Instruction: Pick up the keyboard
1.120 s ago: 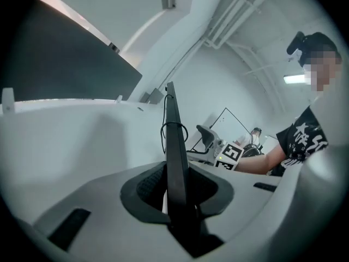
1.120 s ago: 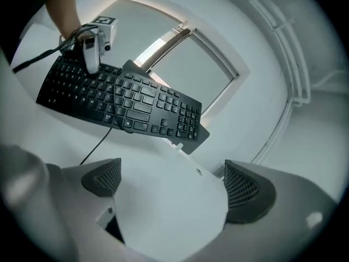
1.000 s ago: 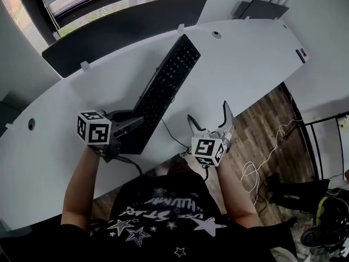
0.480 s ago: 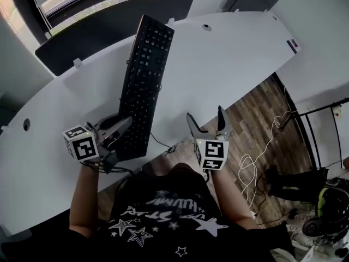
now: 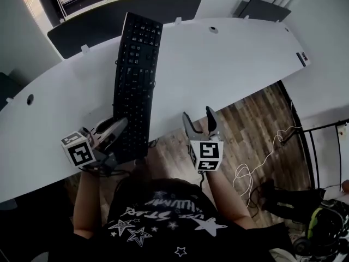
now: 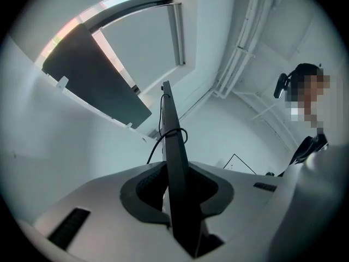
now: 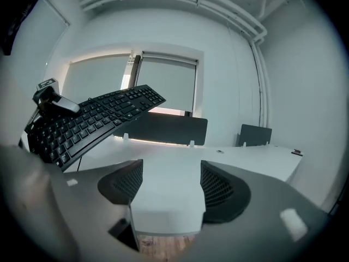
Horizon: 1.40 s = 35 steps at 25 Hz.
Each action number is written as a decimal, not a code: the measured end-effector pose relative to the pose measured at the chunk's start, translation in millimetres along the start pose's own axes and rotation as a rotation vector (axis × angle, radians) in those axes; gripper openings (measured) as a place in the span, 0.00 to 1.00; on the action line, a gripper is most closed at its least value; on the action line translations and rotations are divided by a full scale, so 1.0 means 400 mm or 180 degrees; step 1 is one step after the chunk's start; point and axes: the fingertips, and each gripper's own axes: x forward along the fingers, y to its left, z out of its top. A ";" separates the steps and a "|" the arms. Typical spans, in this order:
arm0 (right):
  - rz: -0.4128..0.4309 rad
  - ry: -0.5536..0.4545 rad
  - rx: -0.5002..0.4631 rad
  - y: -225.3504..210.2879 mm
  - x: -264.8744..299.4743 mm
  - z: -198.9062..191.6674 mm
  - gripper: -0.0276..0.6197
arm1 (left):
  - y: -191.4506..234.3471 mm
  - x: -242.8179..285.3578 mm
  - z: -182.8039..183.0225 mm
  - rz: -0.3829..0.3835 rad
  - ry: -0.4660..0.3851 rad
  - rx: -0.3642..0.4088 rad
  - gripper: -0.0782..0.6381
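The left gripper [image 5: 112, 132] pinched the keyboard [image 5: 136, 75] by its near end, raised over the surface's [image 5: 229, 59] near edge. The right gripper [image 5: 198, 121] was empty, its half-spread jaws just closing. The lift appeared in hand; the next move called for a steady hold.

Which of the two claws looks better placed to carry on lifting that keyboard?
Left. The left gripper is clamped on the near end of the keyboard, which is already raised off the desk. The right gripper hangs apart from it; its jaws have just been closing, with nothing between them.
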 end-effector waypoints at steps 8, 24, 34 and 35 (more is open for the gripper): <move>0.0361 0.0002 -0.0083 0.026 0.014 -0.021 0.46 | -0.010 0.000 -0.003 0.0130 -0.0199 -0.0011 0.23; 0.0460 -0.0037 -0.0076 0.013 0.029 0.023 0.05 | -0.040 0.001 -0.017 0.0077 -0.0400 -0.0379 0.23; 0.0202 -0.0185 0.0124 0.022 0.041 -0.034 0.05 | 0.016 0.002 -0.014 -0.0145 -0.0243 -0.0042 0.23; 0.0219 -0.0184 0.0108 0.024 0.041 -0.033 0.05 | 0.016 0.002 -0.013 -0.0153 -0.0247 -0.0060 0.23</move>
